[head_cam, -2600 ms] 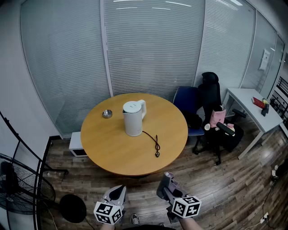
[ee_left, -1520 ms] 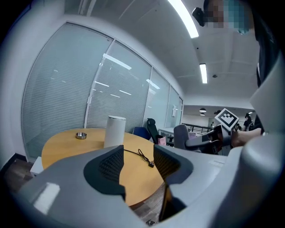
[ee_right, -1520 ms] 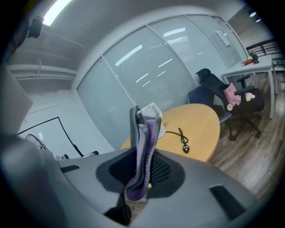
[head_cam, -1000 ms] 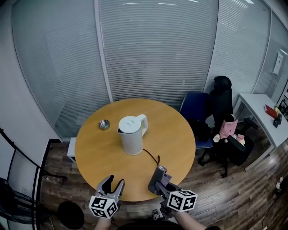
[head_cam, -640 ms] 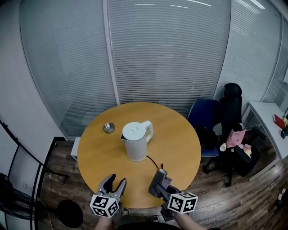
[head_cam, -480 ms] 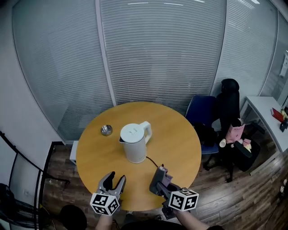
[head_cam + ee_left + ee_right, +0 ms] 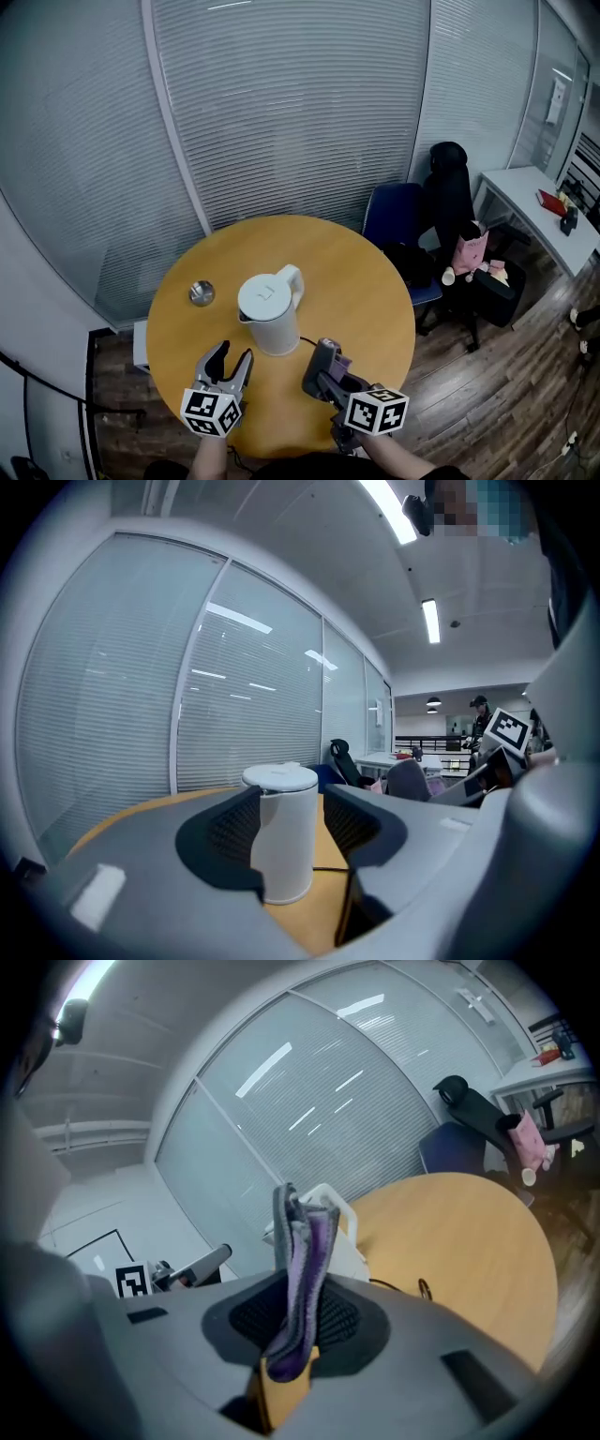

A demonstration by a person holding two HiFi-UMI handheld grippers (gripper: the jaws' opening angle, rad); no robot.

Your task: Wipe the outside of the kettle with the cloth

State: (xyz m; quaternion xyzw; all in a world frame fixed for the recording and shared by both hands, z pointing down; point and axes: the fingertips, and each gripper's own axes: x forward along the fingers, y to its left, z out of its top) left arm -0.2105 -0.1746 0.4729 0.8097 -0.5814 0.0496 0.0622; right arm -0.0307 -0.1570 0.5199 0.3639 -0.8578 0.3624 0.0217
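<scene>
Having neared the kettle (image 7: 269, 314), the right gripper (image 7: 324, 360) pinches the cloth (image 7: 300, 1279), the left gripper (image 7: 225, 359) gapes empty; wiping looks imminent.

Pretty even, cool office light from ceiling strips (image 7: 389, 513) around 1 o'clock in the left gripper view, glinting off the blinds (image 7: 244, 696). Barely any shadow under the kettle (image 7: 269, 314). Heavy fisheye bending, dark corners.
</scene>
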